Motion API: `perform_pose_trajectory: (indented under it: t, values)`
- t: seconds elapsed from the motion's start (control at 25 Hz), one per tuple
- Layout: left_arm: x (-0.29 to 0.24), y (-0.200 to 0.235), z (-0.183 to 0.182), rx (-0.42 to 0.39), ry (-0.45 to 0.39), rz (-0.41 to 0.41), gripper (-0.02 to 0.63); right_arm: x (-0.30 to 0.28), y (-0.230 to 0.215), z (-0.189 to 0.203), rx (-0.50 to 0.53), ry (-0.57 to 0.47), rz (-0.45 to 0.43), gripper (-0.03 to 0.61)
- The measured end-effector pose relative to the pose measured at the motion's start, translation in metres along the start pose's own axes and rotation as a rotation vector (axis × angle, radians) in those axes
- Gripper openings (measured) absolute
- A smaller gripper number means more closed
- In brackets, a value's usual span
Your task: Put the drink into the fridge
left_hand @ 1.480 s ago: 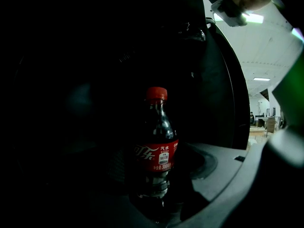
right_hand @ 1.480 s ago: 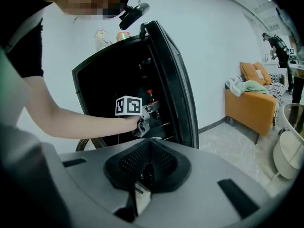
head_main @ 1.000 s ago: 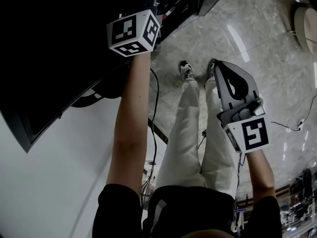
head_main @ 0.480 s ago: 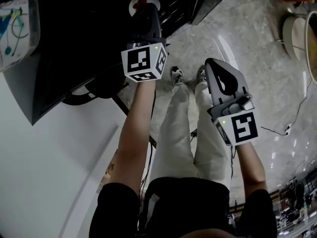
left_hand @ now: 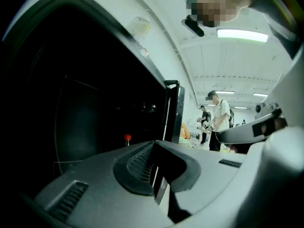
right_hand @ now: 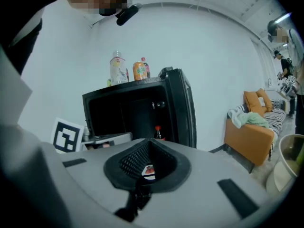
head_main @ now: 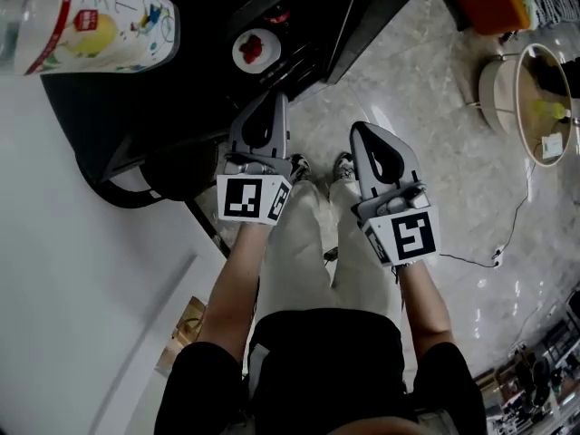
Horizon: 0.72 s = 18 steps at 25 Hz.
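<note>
Fridge (right_hand: 124,90), black with its door open, stands in front of the person, who holds both grippers up before it. The left gripper (head_main: 279,101) points at the fridge's open front, its fingers pressed together with nothing between them. The right gripper (head_main: 357,130) hangs just beside it, a little farther out from the fridge, its fingers likewise closed on nothing. On top of the fridge stand a clear bottle (right_hand: 118,69) and an orange bottle (right_hand: 141,71), side by side. The drink (right_hand: 157,132), a small red-capped bottle, stands upright inside the fridge near its door side. It is well apart from both pairs of fingertips and touched by neither.
</note>
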State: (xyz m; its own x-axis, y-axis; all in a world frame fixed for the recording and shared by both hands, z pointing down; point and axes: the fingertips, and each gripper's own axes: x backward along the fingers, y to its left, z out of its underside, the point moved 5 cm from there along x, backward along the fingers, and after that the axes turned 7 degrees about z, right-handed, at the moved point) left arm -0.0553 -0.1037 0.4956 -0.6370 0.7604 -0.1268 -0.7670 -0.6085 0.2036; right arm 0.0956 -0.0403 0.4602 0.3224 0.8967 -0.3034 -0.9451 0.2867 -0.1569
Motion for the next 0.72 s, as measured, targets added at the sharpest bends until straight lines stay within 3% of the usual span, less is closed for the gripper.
perform_pose_trajectory:
  t: [0.2,0.4,0.6,0.72]
  values:
    - [0.03,-0.044,-0.063,-0.049,-0.045,0.039,0.009,0.022,0.006,-0.051,0.047,-0.077,0.025,0.014]
    - [0.047,-0.059,-0.108,-0.077,-0.082,0.061,0.009,0.026,0.034,-0.1,0.061,-0.14,-0.039,0.014]
    - [0.073,-0.068,-0.143,-0.068,-0.084,0.052,0.008,0.044,0.065,-0.128,0.075,-0.112,-0.099,0.014]
    - [0.092,-0.074,-0.165,-0.083,-0.076,0.052,0.009,0.058,0.081,-0.141,0.012,-0.092,-0.14,0.014]
